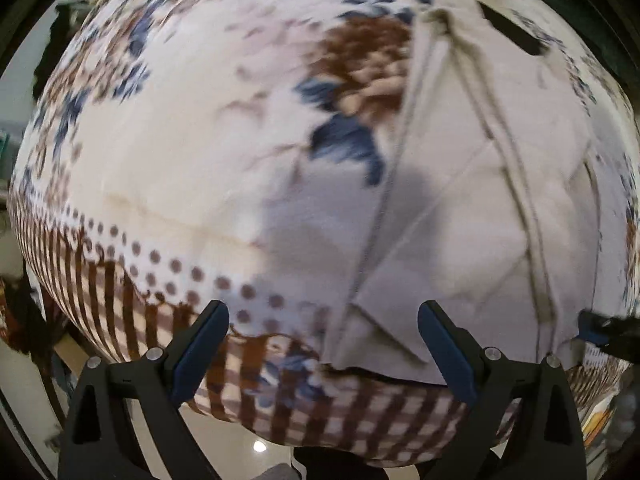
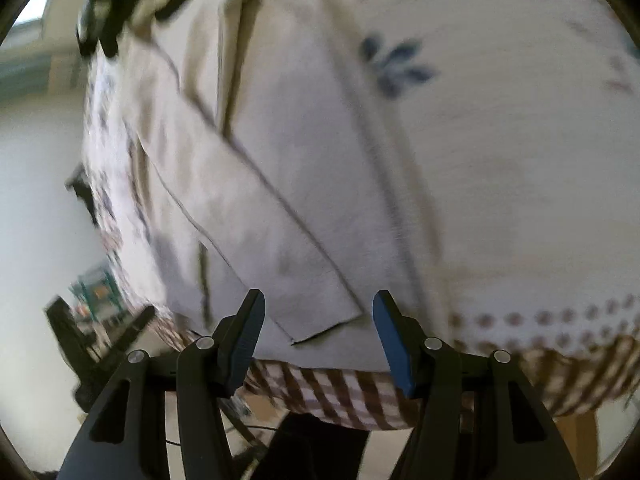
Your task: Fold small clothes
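A pale beige garment (image 1: 460, 220) lies spread flat on a floral cloth (image 1: 180, 140), with folded flaps and seams running across it. My left gripper (image 1: 323, 312) hangs over the garment's near left corner, open wide with nothing between its pads. In the right wrist view the same garment (image 2: 260, 200) runs away from me, and its near corner lies in the gap of my right gripper (image 2: 319, 300). The right gripper's blue pads stand clear of the fabric on both sides, so it is open. The right gripper's fingertips (image 1: 600, 332) also show at the edge of the left wrist view.
The floral cloth (image 2: 520, 160) has a dotted band and a brown checked border (image 2: 340, 396) hanging over the near edge. A dark blurred object (image 1: 512, 32) sits at the garment's far end. Pale floor (image 2: 40, 240) and dark furniture (image 2: 92, 352) lie to the left.
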`<action>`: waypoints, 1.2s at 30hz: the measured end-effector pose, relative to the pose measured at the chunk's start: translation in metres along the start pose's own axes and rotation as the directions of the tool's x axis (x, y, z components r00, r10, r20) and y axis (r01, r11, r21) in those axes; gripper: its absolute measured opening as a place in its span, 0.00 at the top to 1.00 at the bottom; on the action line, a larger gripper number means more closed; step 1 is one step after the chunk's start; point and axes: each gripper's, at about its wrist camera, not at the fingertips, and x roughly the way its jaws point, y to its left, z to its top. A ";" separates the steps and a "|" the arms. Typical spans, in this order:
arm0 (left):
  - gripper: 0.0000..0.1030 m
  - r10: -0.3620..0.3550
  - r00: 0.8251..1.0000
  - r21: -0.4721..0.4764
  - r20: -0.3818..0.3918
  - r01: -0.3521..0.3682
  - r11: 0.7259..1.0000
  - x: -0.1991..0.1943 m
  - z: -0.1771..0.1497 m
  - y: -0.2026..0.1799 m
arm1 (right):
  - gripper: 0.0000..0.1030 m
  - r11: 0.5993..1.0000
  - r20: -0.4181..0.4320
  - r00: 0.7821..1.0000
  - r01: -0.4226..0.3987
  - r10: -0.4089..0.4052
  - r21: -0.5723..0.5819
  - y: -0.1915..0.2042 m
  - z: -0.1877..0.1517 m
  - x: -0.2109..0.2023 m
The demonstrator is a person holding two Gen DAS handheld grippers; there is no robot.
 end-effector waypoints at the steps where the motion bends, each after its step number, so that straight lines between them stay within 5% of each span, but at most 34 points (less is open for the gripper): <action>1: 0.06 -0.018 1.000 -0.017 -0.011 0.018 1.000 0.003 -0.001 0.005 | 0.68 0.999 -0.009 0.999 0.033 -0.033 -0.011 0.003 0.000 0.010; 2: 0.06 -0.035 0.999 -0.034 -0.023 0.035 0.999 0.006 -0.002 0.009 | 0.95 0.997 -0.006 0.997 0.071 -0.072 -0.011 0.005 -0.003 0.016; 7: 0.06 -0.099 0.993 -0.059 -0.069 0.095 0.994 0.019 -0.009 0.022 | 0.95 0.994 -0.013 0.994 0.111 -0.111 0.009 0.002 -0.014 0.013; 10: 0.07 -0.125 0.986 -0.036 -0.109 0.122 0.992 0.034 -0.015 0.018 | 0.79 0.995 -0.023 0.997 0.073 -0.072 0.066 -0.007 -0.015 -0.001; 12: 0.07 -0.124 0.986 -0.028 -0.110 0.121 0.992 0.038 -0.019 0.022 | 0.53 0.991 0.002 0.999 0.042 -0.042 0.124 -0.020 -0.015 -0.019; 14: 0.09 -0.147 0.982 -0.033 -0.120 0.144 0.989 0.045 -0.022 0.021 | 0.50 0.984 0.030 0.998 0.055 -0.061 0.169 -0.035 -0.017 -0.036; 17: 0.27 -0.185 0.975 -0.046 -0.125 0.181 0.982 0.050 -0.021 0.017 | 0.50 0.973 0.010 0.997 0.074 -0.078 0.218 -0.059 -0.021 -0.041; 21: 0.88 -0.183 0.971 -0.011 -0.156 0.184 0.983 0.056 -0.019 0.005 | 0.51 0.954 -0.064 0.998 -0.003 0.023 0.299 -0.084 -0.026 -0.018; 22: 0.94 -0.199 0.966 -0.019 -0.164 0.199 0.980 0.055 -0.020 0.007 | 0.54 0.953 -0.062 0.996 -0.049 0.070 0.300 -0.086 -0.028 -0.014; 24: 0.96 -0.224 0.960 -0.050 -0.169 0.218 0.975 0.050 -0.019 0.012 | 0.94 0.956 -0.042 0.991 -0.108 0.124 0.273 -0.085 -0.032 -0.010; 30: 0.97 -0.318 0.941 -0.130 -0.113 0.303 0.944 0.016 0.007 0.030 | 0.96 0.939 0.028 0.983 -0.182 0.182 0.292 -0.086 -0.033 -0.031; 36: 0.97 -0.386 0.923 -0.130 0.004 0.383 0.915 0.000 0.080 0.013 | 0.96 0.924 0.124 0.961 -0.273 0.248 0.269 -0.073 0.015 -0.077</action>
